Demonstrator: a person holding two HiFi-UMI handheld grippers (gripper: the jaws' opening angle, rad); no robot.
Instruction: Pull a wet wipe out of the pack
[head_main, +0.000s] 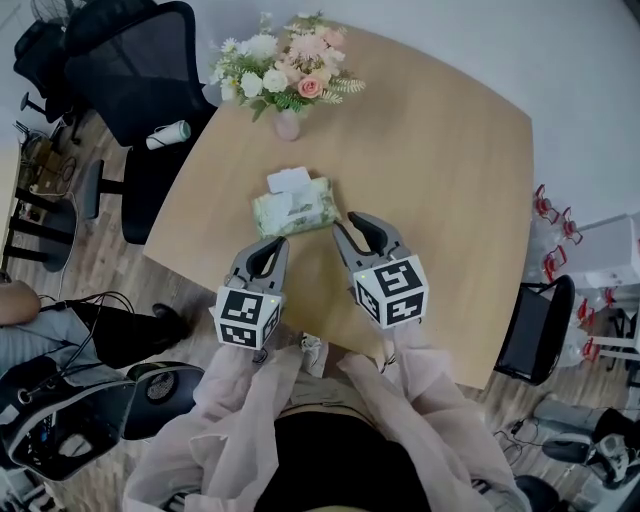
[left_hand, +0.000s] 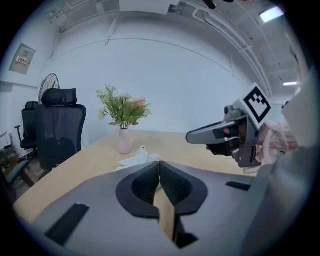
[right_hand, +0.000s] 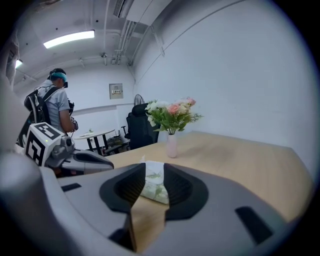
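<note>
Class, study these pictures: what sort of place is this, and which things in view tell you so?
Most likely an office or meeting room: a large wooden table, a black office chair standing beside it, and a strip light on the ceiling.

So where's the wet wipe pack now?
In the head view the wet wipe pack lies on the table just beyond the left gripper and right gripper, with the flower vase behind it.

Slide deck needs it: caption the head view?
Left tool shut, right tool open, both poised before the wet-wipe pack on the table.
</note>
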